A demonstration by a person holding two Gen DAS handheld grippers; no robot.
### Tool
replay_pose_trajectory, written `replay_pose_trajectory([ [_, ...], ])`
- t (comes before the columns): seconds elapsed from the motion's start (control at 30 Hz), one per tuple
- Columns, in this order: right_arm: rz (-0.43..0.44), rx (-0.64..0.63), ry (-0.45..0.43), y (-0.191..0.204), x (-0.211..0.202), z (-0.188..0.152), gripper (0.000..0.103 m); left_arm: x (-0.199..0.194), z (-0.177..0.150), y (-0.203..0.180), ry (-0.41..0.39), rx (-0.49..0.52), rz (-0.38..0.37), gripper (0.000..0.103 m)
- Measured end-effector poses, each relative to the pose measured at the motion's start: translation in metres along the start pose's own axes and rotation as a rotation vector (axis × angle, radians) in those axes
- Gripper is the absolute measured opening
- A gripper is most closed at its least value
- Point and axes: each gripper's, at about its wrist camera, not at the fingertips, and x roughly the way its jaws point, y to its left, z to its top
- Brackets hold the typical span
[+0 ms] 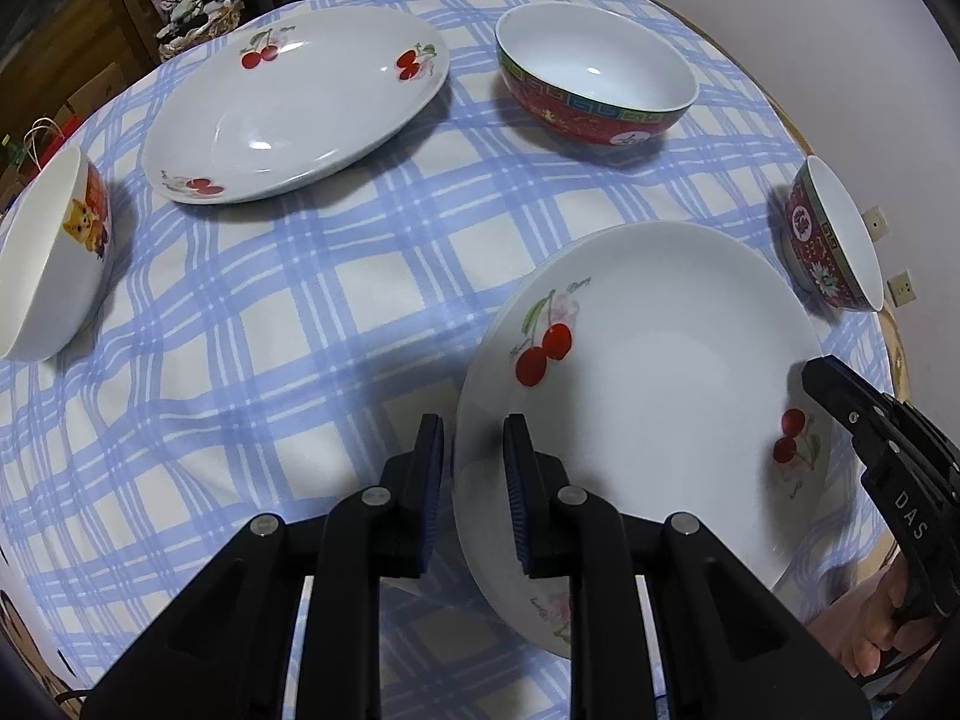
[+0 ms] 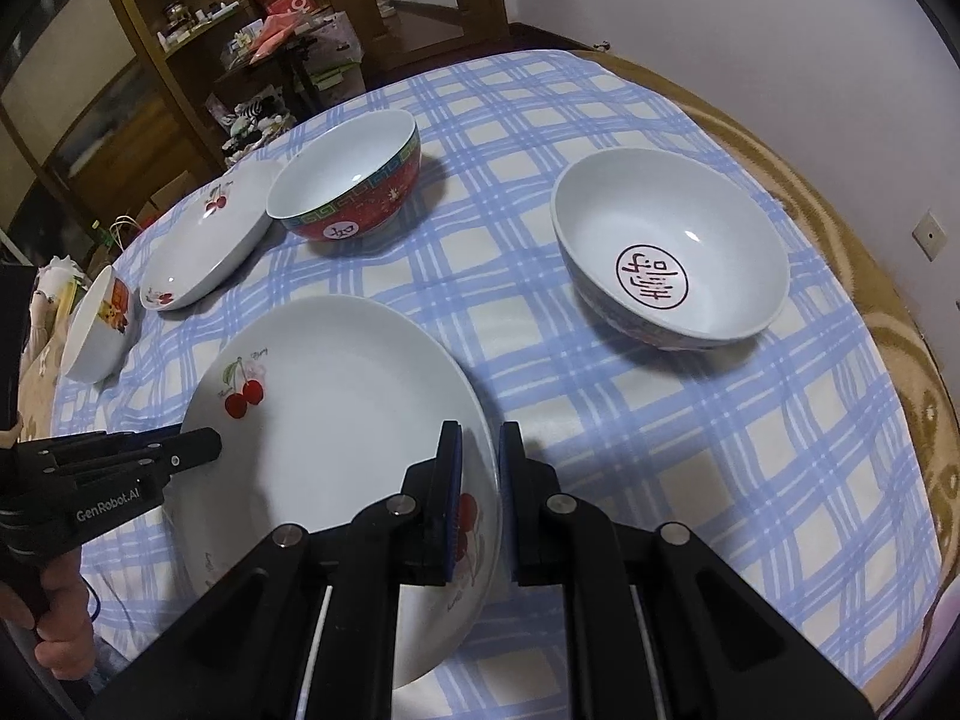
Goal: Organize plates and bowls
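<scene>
A white cherry plate (image 1: 648, 396) lies near me on the blue checked tablecloth (image 1: 300, 312); it also shows in the right wrist view (image 2: 336, 420). My left gripper (image 1: 474, 468) straddles its left rim, jaws a little apart. My right gripper (image 2: 480, 468) straddles its right rim, jaws a little apart; it also shows in the left wrist view (image 1: 840, 384). A second cherry plate (image 1: 288, 108) lies at the far left. Two red patterned bowls (image 1: 594, 78) (image 1: 834, 234) and a white cartoon bowl (image 1: 54, 252) stand around.
The round table's edge (image 2: 870, 276) curves along the right by the wall. Wooden shelves (image 2: 150, 60) with clutter stand behind the table at the left. In the right wrist view the bowl with red script inside (image 2: 672, 252) stands right of the near plate.
</scene>
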Motion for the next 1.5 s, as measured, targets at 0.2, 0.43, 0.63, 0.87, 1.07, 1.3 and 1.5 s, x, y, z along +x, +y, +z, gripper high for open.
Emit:
replay_pose_trajectory([
  [0.2,0.006,0.006,-0.007,-0.001,-0.002,0.0,0.013,-0.005,-0.003,0.006,-0.007,-0.017,-0.001,0.021],
  [0.43,0.02,0.017,-0.017,-0.003,-0.006,-0.001,0.013,-0.021,-0.009,0.016,-0.039,-0.06,0.004,0.024],
  [0.63,0.025,0.017,-0.053,-0.002,-0.02,-0.003,0.013,-0.047,-0.017,0.029,-0.066,-0.058,0.085,0.025],
  [0.87,0.041,-0.004,-0.093,0.004,-0.036,-0.005,0.031,-0.077,-0.029,0.048,-0.116,-0.107,0.121,0.029],
  [1.07,0.066,-0.051,-0.195,0.02,-0.064,0.0,0.069,-0.105,-0.035,0.059,-0.169,-0.132,0.152,0.051],
  [1.3,0.099,-0.048,-0.241,0.038,-0.079,0.006,0.09,-0.134,-0.032,0.079,-0.211,-0.16,0.159,0.087],
  [1.5,0.147,-0.061,-0.252,0.053,-0.08,0.014,0.103,-0.154,-0.029,0.094,-0.226,-0.153,0.236,0.09],
])
